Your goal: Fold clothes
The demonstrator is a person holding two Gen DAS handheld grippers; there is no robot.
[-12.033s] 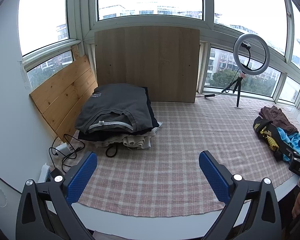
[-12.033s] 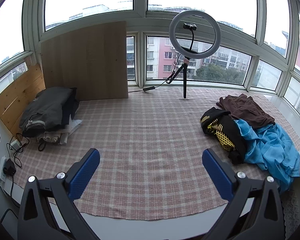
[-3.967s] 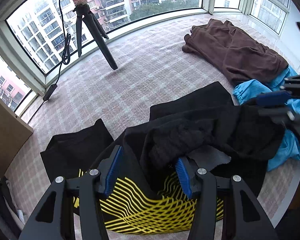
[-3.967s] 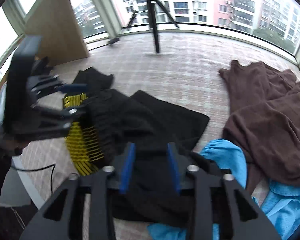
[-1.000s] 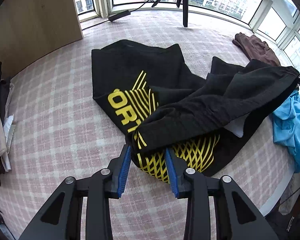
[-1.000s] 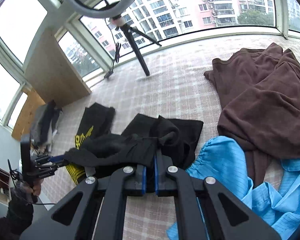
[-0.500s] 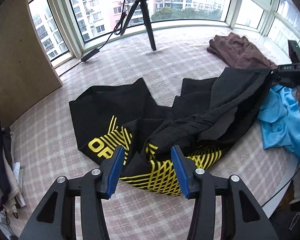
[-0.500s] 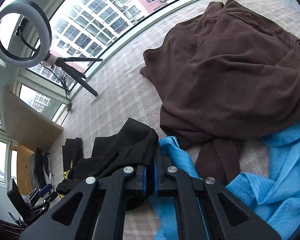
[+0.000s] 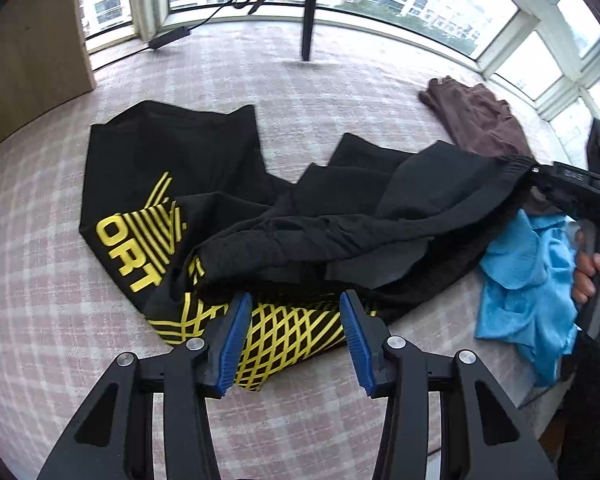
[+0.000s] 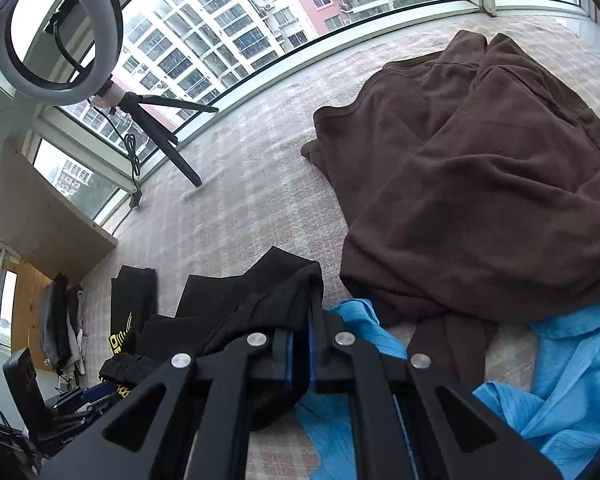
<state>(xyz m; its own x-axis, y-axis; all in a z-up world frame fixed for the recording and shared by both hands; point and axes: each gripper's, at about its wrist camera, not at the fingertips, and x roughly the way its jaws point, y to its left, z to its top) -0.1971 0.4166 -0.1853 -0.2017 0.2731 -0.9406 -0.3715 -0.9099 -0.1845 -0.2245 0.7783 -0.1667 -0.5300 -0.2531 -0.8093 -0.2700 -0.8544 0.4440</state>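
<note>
Right now the black shorts [image 9: 228, 184] lie crumpled on the checked cloth [image 9: 52, 288], one waistband corner pinched in the right gripper [image 10: 298, 354] beside the blue shirt [image 10: 560, 380]. The left gripper [image 9: 294, 340] hovers spread over the yellow-printed hem, gripping nothing. Best to catch the opposite waistband corner next — then pull both ends apart, level and taut, so the fabric flattens.

right hand-held gripper [image 10: 298, 354] clamps black garment [image 10: 260, 308] | brown garment [image 10: 480, 184] beside | far stack [image 10: 60, 320] possibly clothes
</note>
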